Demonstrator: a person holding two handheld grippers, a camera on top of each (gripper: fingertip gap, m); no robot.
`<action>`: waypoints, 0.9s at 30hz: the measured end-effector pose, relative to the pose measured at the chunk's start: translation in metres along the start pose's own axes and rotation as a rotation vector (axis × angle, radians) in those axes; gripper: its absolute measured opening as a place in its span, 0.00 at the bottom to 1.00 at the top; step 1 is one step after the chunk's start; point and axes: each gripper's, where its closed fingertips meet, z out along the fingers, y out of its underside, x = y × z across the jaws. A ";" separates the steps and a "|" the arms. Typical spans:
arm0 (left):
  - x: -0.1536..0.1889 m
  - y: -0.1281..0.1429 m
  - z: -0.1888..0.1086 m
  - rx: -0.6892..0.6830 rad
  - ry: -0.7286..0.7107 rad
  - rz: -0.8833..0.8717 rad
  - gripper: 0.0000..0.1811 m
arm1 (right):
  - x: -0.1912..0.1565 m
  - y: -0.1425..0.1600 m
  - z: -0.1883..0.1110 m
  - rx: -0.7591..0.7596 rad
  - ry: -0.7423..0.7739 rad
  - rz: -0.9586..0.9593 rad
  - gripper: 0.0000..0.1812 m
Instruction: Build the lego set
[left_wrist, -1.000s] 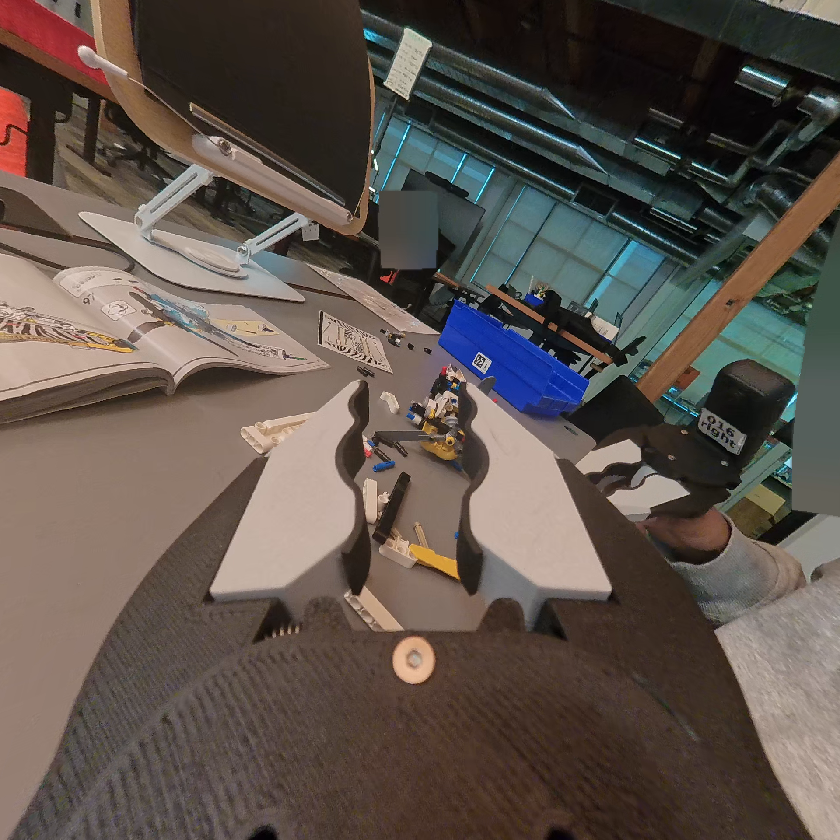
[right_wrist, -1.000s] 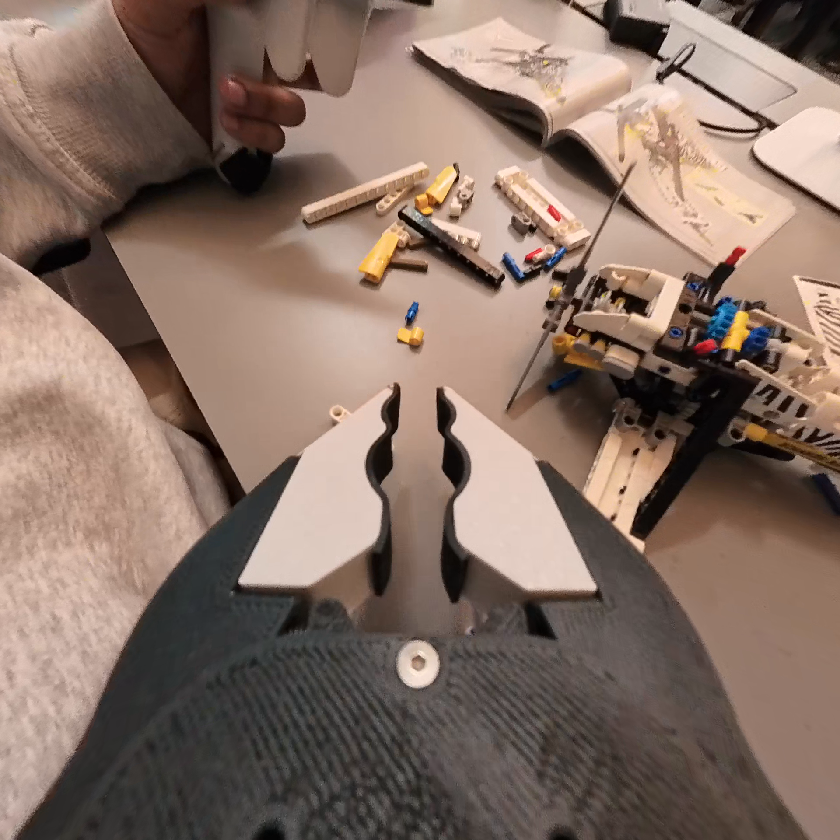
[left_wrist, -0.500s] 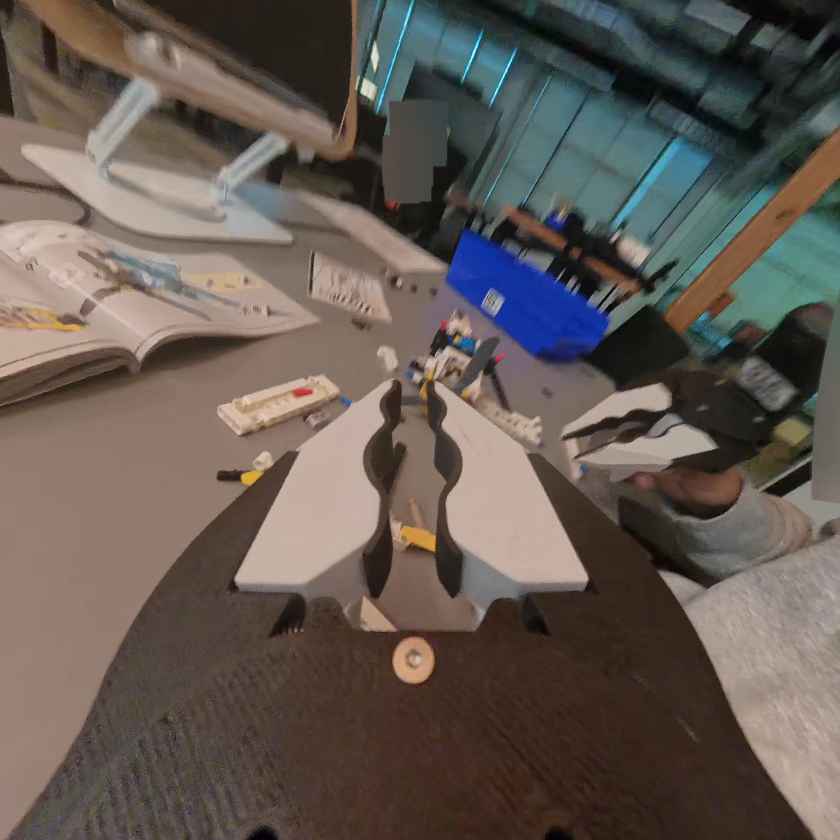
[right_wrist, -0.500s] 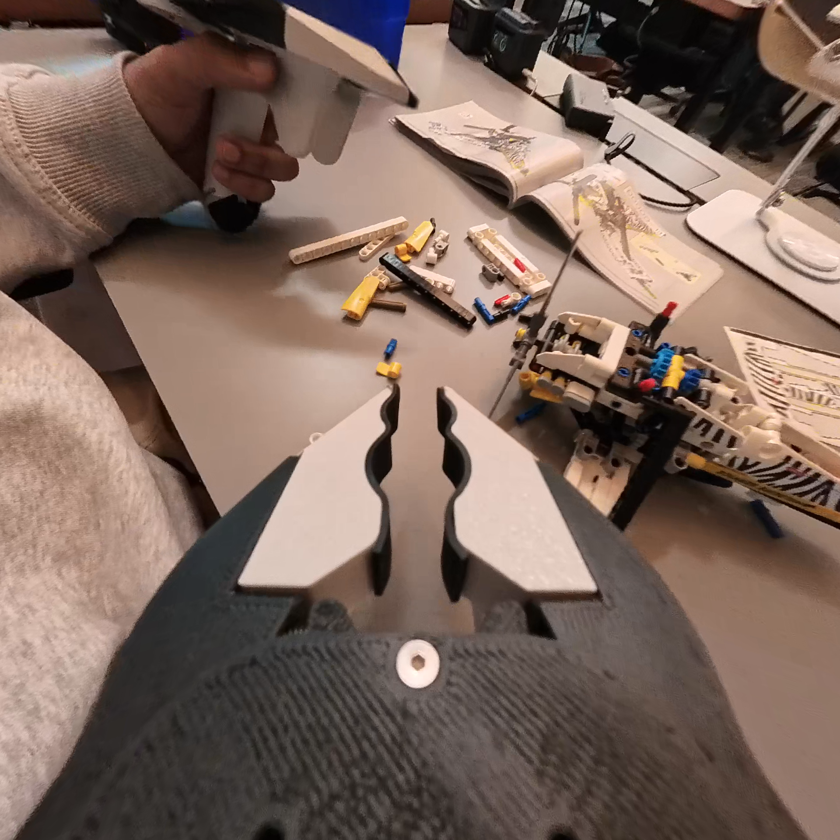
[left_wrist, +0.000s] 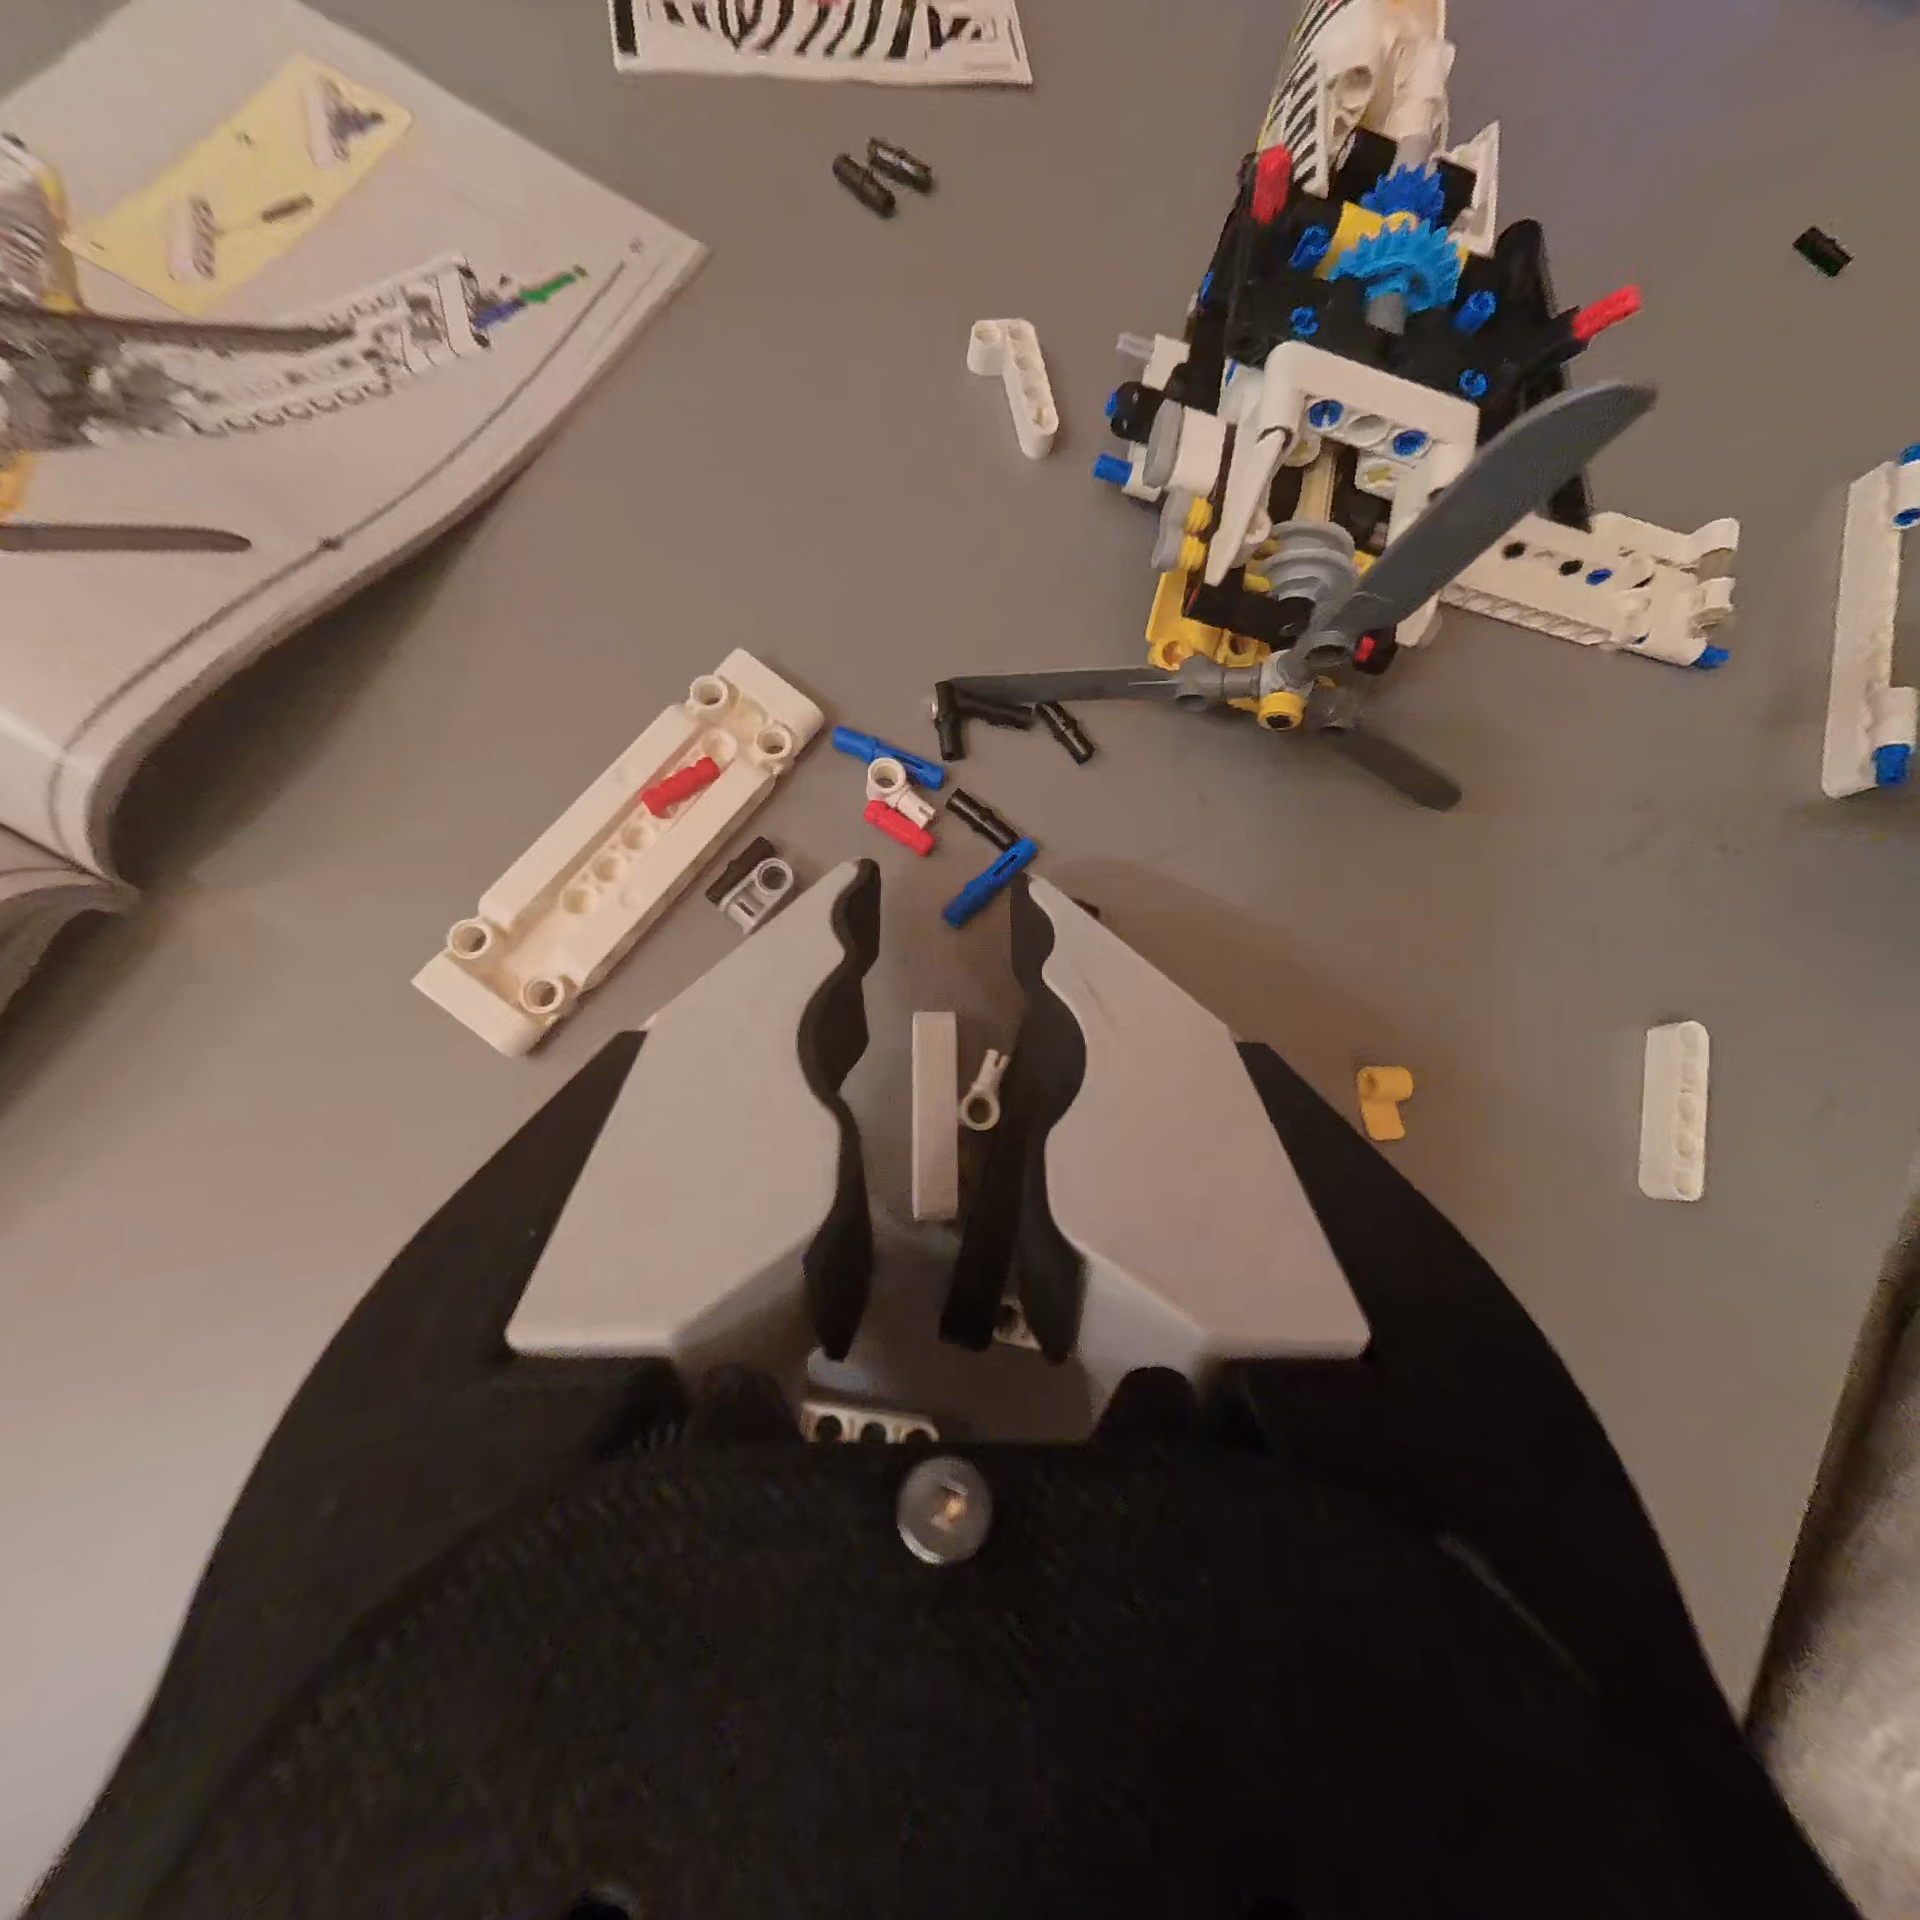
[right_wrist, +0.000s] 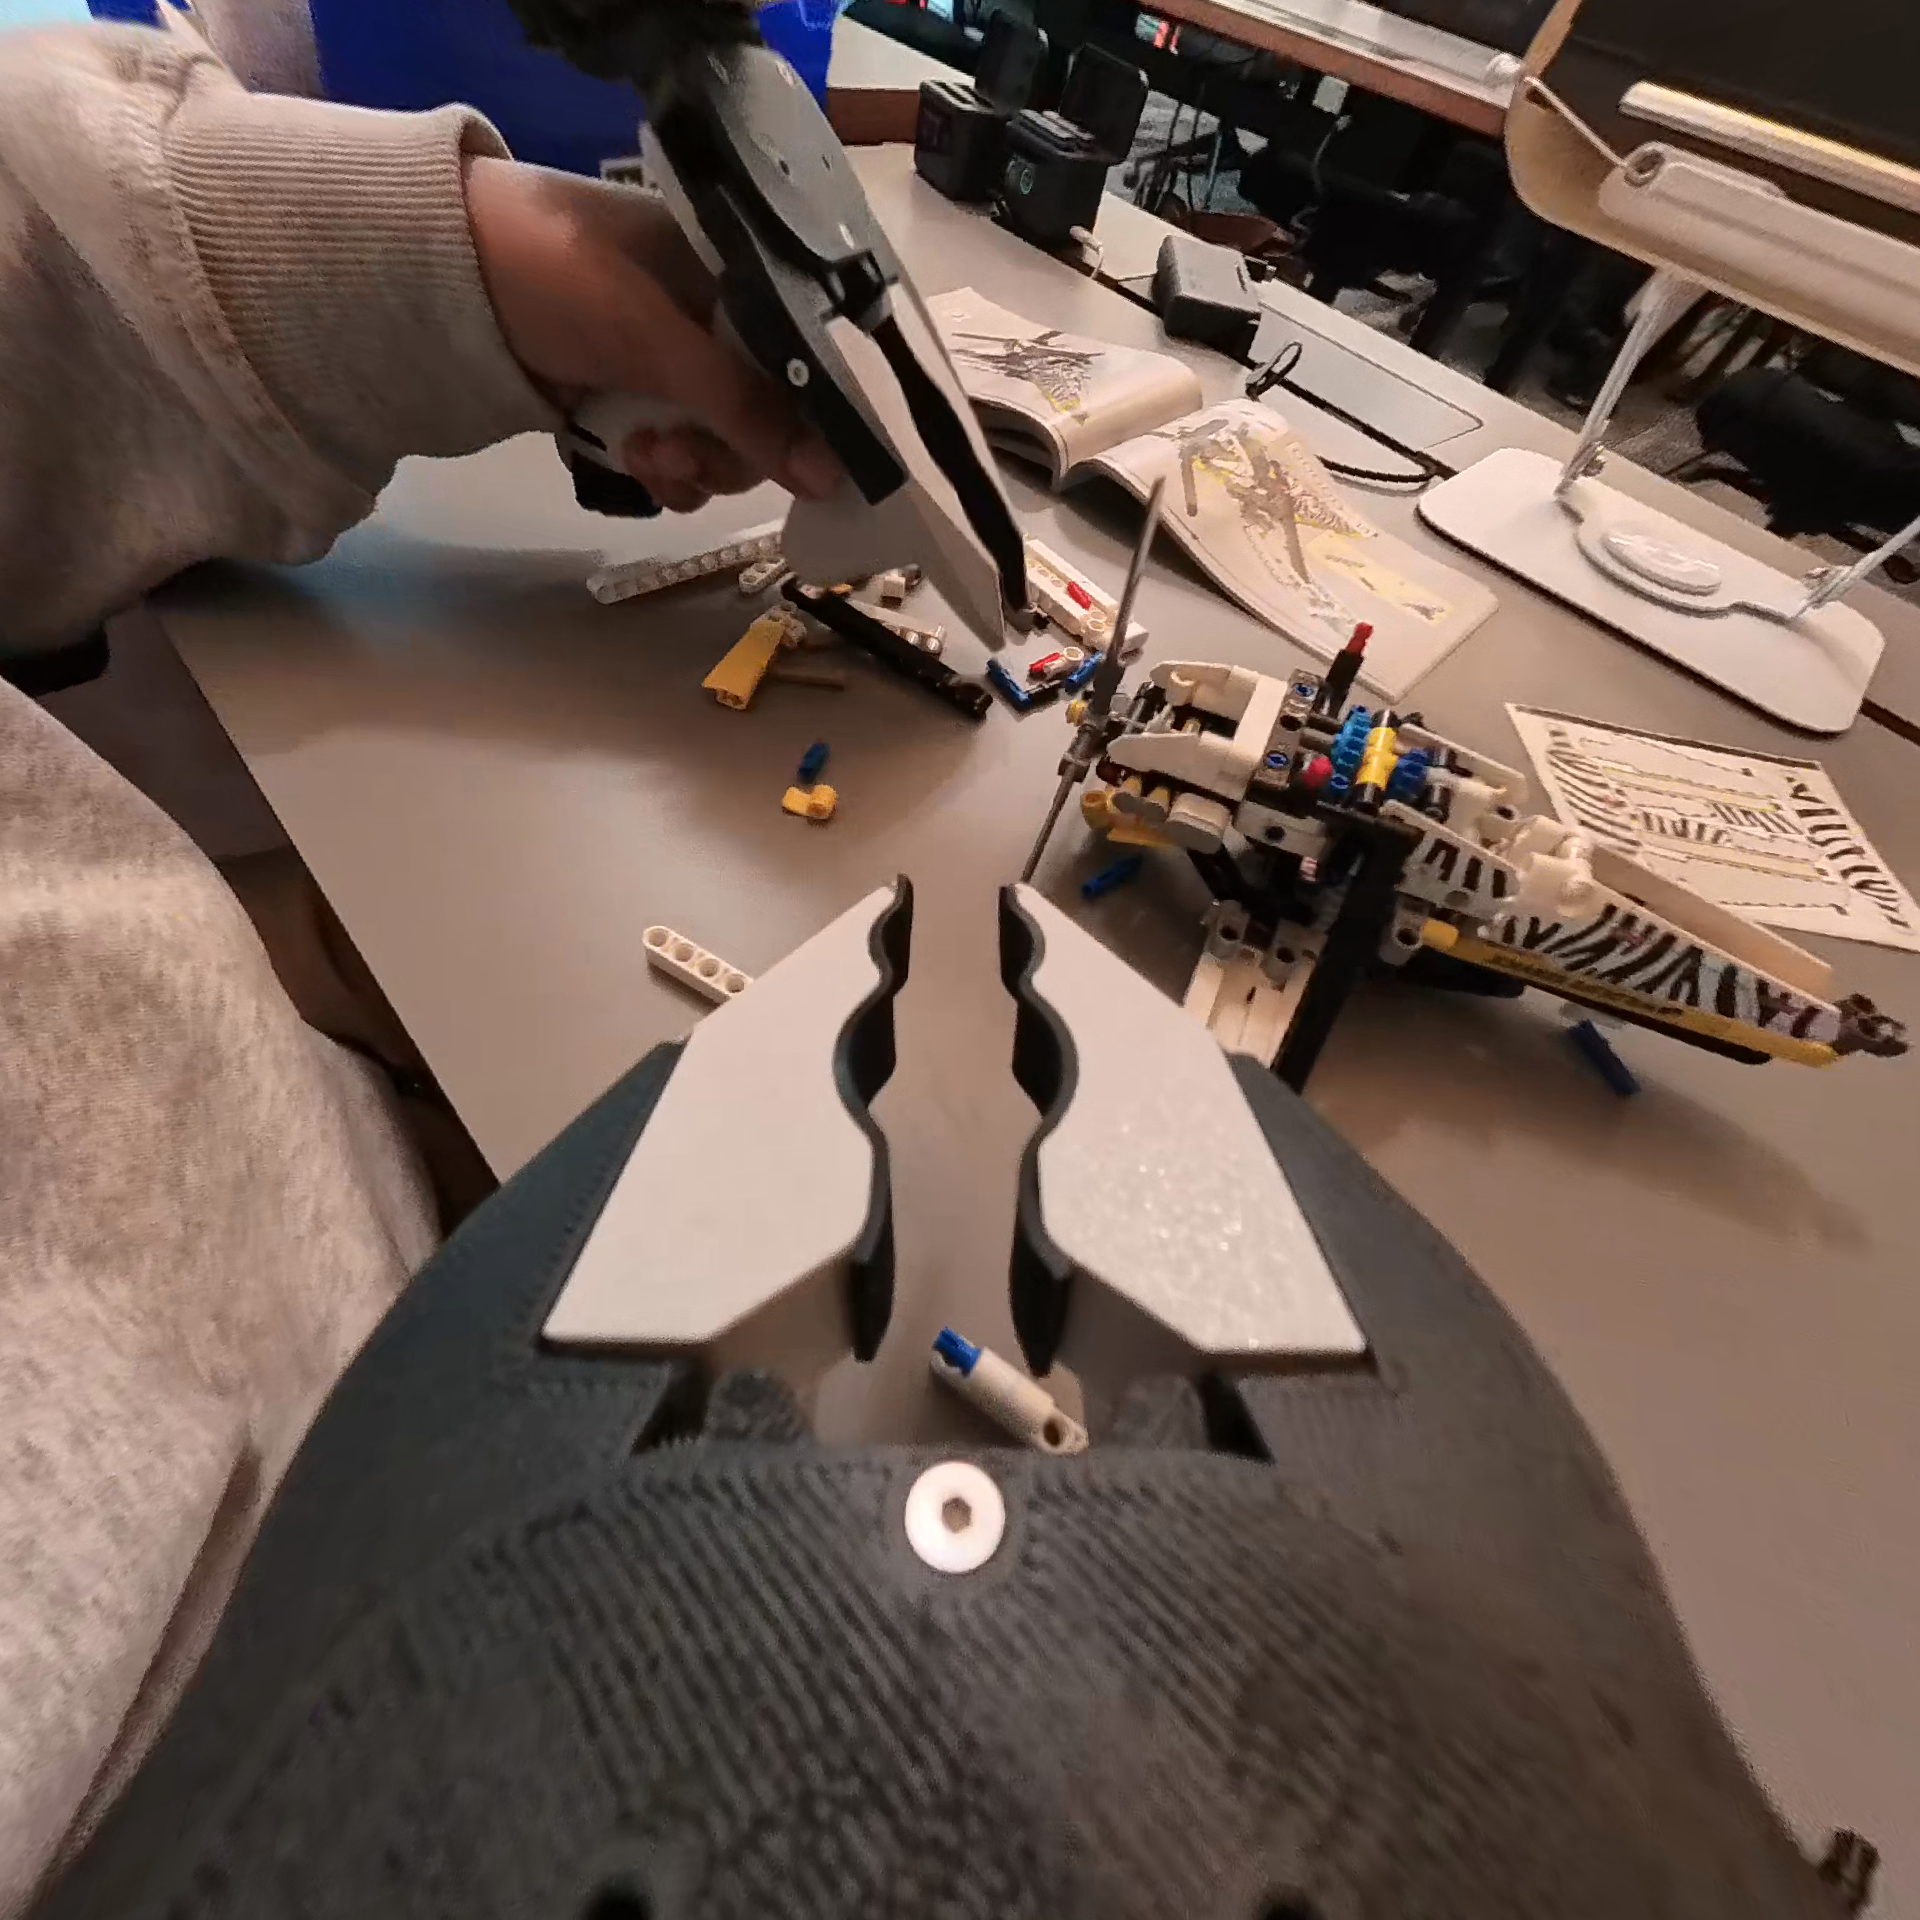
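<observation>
Left gripper since a second ago: tipped from room-level aim down onto loose parts on desk; jaws narrower than then, still parted, gripping nothing. White beam and black beam lie under gap (contact unclear). Instruction booklet cut off at left edge. Lego plane stays mid-desk, tail cropped. Right gripper: jaws slightly apart, empty, hovering over bare desk, unchanged.

Left gripper tipped steeply down over the worktop, jaws parted, gripped by a hand in a grey sleeve, right gripper held low above the worktop, jaws narrowly apart, empty
</observation>
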 end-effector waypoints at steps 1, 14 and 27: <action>0.002 0.001 0.002 -0.009 0.023 -0.019 0.13 | 0.001 0.001 -0.001 0.006 -0.001 0.007 0.09; 0.007 -0.001 -0.003 0.027 -0.021 0.037 0.00 | -0.002 0.000 -0.005 0.013 0.003 -0.002 0.09; 0.000 0.003 0.012 -0.025 -0.116 0.023 0.20 | -0.011 -0.009 -0.003 0.010 0.019 -0.081 0.09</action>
